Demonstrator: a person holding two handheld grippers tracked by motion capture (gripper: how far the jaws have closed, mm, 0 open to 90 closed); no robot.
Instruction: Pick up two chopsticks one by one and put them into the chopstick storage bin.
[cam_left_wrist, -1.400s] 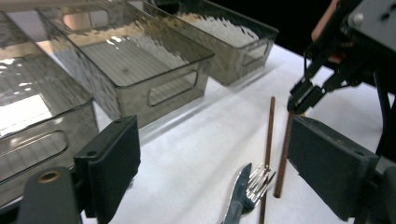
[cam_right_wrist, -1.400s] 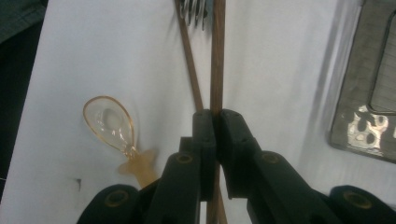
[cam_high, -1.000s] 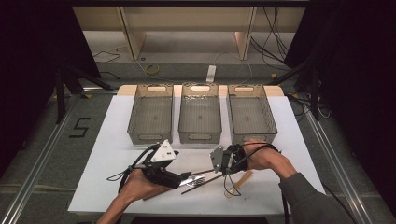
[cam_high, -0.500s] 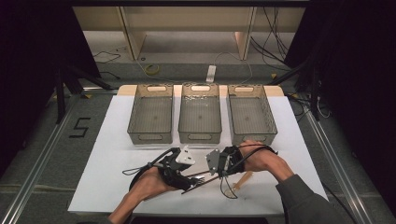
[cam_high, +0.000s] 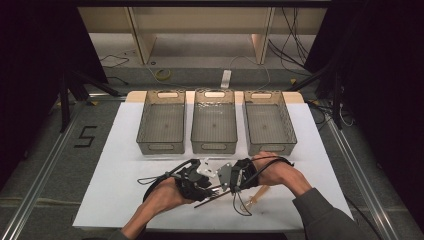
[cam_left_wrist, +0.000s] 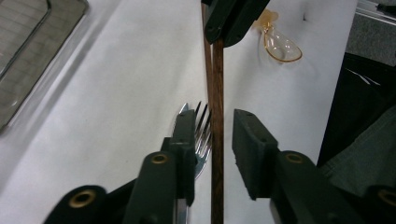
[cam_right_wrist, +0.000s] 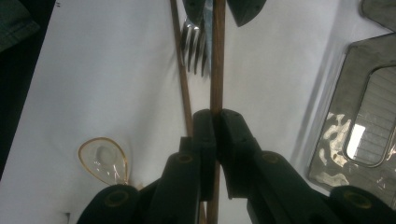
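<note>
Reader: High view first. Where are the grippers?

Describer: Both forearms reach in over a white table (cam_high: 125, 150). The left gripper (cam_high: 212, 188) and right gripper (cam_high: 224, 181) meet tip to tip at the near edge. A second ago the left one was well apart from the right; it has slid in. A wooden chopstick (cam_high: 216, 199) runs under both sets of fingertips. Beyond the fingertips stand three grey bins (cam_high: 215, 122).

Reader: Left gripper view?

Describer: The left gripper (cam_left_wrist: 215, 116) has just been closing its jaws, but they remain slightly spread. The chopstick (cam_left_wrist: 217, 93) runs between the fingers with a gap on each side. Fork (cam_left_wrist: 201, 126) tines lie against the left finger, and a second chopstick (cam_left_wrist: 206, 70) lies just beside the first. Ahead, the right gripper (cam_left_wrist: 229, 18) clamps the chopstick, and an amber spoon (cam_left_wrist: 281, 46) rests past it.

Reader: Right gripper view?

Describer: The right gripper (cam_right_wrist: 215, 114) has its fingers pressed together, pinching the chopstick (cam_right_wrist: 217, 56) by one end. The left gripper (cam_right_wrist: 224, 7) straddles the other end.

Reader: Meaning?

Describer: Probably a handover: once the left pinches, the right can let go.
</note>
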